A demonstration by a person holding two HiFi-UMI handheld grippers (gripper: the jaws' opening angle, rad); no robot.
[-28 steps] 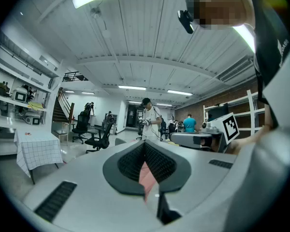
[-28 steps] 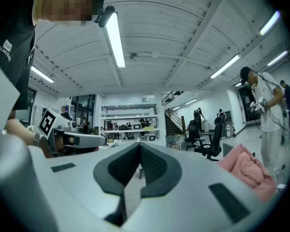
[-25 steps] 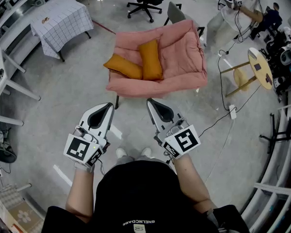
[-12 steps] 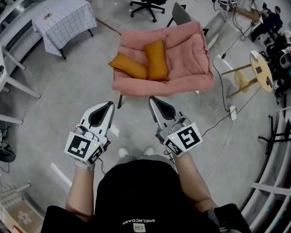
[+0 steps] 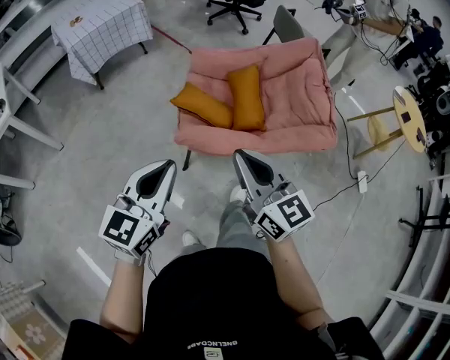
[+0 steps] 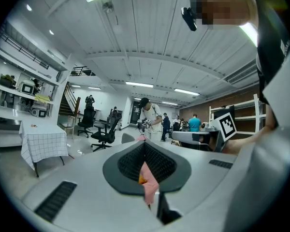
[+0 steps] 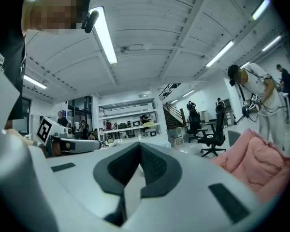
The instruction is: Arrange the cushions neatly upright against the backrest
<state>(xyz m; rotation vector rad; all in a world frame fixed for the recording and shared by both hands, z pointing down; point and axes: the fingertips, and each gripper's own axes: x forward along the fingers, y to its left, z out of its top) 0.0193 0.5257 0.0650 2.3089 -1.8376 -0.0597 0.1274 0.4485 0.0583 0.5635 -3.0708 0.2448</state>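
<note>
Head view gives me open grey concrete floor (image 5: 120, 133) between my grippers and the front edge of the soft, quilted pink sofa (image 5: 300, 96). A checked-cloth table (image 5: 105, 25) stands well off to the sofa's left and a round wooden stool (image 5: 405, 118) near its right side. On the seat's left half a plump flat orange cushion (image 5: 202, 105) lies toward the left edge, touching a second orange cushion (image 5: 247, 96) that runs front to back. My left gripper (image 5: 165, 165) and right gripper (image 5: 241, 156) each have their jaws pressed together on nothing, well short of the sofa.
</note>
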